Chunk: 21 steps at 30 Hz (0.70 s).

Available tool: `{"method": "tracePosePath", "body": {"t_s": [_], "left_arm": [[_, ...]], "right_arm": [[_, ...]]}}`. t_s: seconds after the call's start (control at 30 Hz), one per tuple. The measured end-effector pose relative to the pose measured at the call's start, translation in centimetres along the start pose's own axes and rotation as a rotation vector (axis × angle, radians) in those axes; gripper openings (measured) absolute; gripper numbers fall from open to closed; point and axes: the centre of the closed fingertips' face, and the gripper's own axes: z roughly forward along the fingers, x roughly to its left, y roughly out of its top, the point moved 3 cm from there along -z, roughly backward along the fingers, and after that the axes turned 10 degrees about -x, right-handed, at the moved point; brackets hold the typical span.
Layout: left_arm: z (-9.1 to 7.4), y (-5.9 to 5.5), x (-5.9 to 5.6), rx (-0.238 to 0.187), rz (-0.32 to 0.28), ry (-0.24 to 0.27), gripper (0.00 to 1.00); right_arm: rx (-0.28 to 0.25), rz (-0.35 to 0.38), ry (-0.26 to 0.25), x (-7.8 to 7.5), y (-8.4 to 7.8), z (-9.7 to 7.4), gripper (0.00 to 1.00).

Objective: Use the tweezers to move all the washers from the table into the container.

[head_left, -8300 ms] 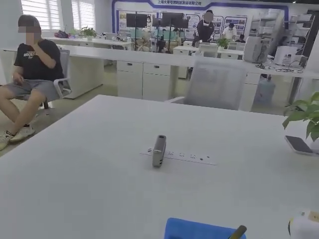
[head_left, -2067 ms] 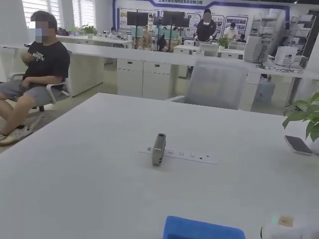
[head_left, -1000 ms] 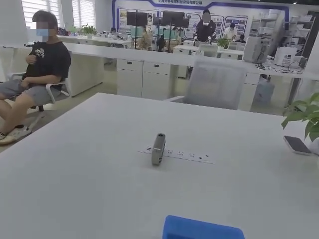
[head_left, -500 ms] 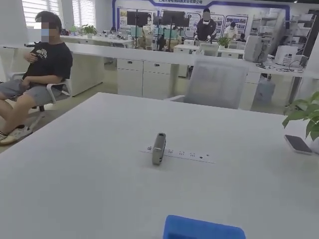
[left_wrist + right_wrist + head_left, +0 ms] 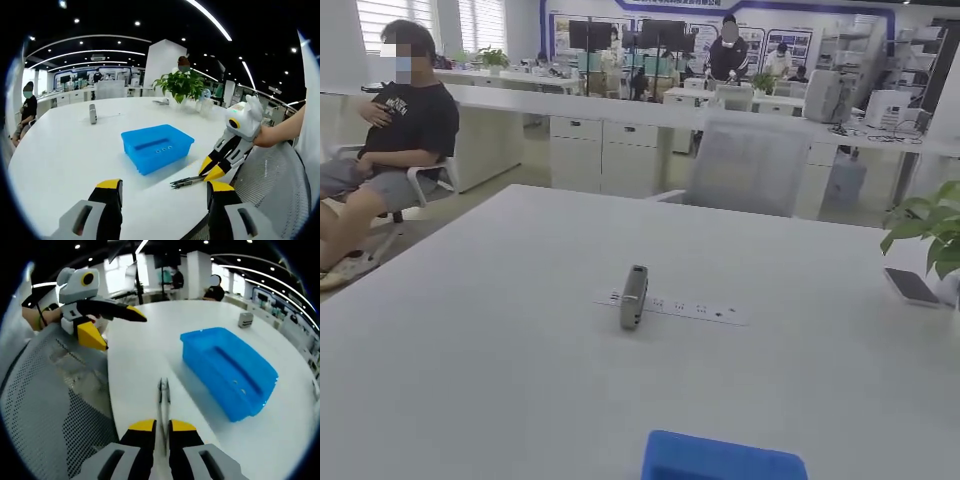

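Since eight seconds back, the seated person in a dark T-shirt (image 5: 395,125) at the upper left of the head view has lowered a raised hand to the chest. My head has swung a little, so that whole view has slid, while the things on the wide white table (image 5: 500,380) lie as they did. A small grey block (image 5: 634,296) rests across one end of a flat white power strip (image 5: 695,309) at mid-frame. A dark phone (image 5: 910,286) and a leafy green plant (image 5: 932,222) sit at the right edge. Behind the table stand a grey mesh office chair (image 5: 750,165) and a row of white desks (image 5: 610,140), with a standing person (image 5: 727,50) at top centre. The blue rectangular plastic container (image 5: 720,462) cuts the bottom edge. In the left gripper view my left gripper (image 5: 165,186) has its yellow-tipped jaws spread wide over the near table edge. Three small rings, which I take for the washers (image 5: 163,149), lie on the container's floor at centre. My right gripper (image 5: 161,426) is pinched on the slim dark metal tweezers (image 5: 163,392), which point up the frame beside the container. I cannot tell whether they touch the table.
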Motion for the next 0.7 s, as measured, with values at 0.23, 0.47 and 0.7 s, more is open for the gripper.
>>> {"method": "tracePosePath", "body": {"t_s": [0.23,0.47,0.7], "left_arm": [[0.0,0.0,-0.1,0.002,0.007,-0.005,0.68],[0.1,0.2,-1.0,0.017,0.04,-0.061,0.53],[0.1,0.1,-2.8,0.068,0.107,-0.189,0.35]], "right_arm": [[0.07,-0.043,-0.003,0.0,-1.5,-0.9,0.0],[0.073,-0.162,0.013,0.1,-0.4,-1.7,0.0],[0.022,-0.283,0.037,1.2,2.4,-3.7,0.0]]}}
